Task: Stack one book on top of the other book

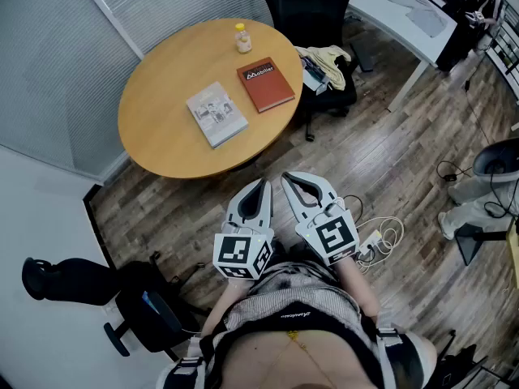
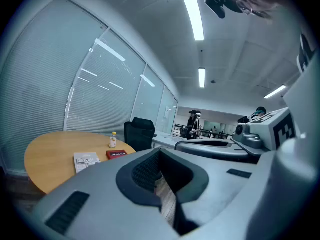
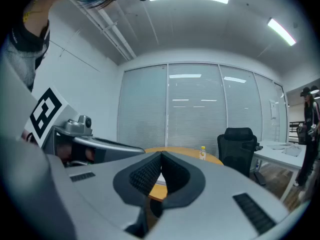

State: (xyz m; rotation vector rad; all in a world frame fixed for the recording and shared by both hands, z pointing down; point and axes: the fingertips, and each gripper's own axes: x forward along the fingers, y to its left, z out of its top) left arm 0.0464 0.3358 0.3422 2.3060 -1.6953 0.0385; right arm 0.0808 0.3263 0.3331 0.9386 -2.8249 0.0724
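Left gripper [image 1: 263, 185], right gripper [image 1: 289, 178]: jaws pressed together, empty, off round wooden table [image 1: 158, 136] near edge; red book [image 1: 265, 84], grey-white book [image 1: 216, 113] apart mid-table.

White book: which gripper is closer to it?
Left. The left gripper hangs short of the white book, off the table edge; the right gripper is alongside the left one, further right.

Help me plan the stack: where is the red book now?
In the head view the red book lies flat on the round table, right of the pale book without touching it, just below the small bottle.
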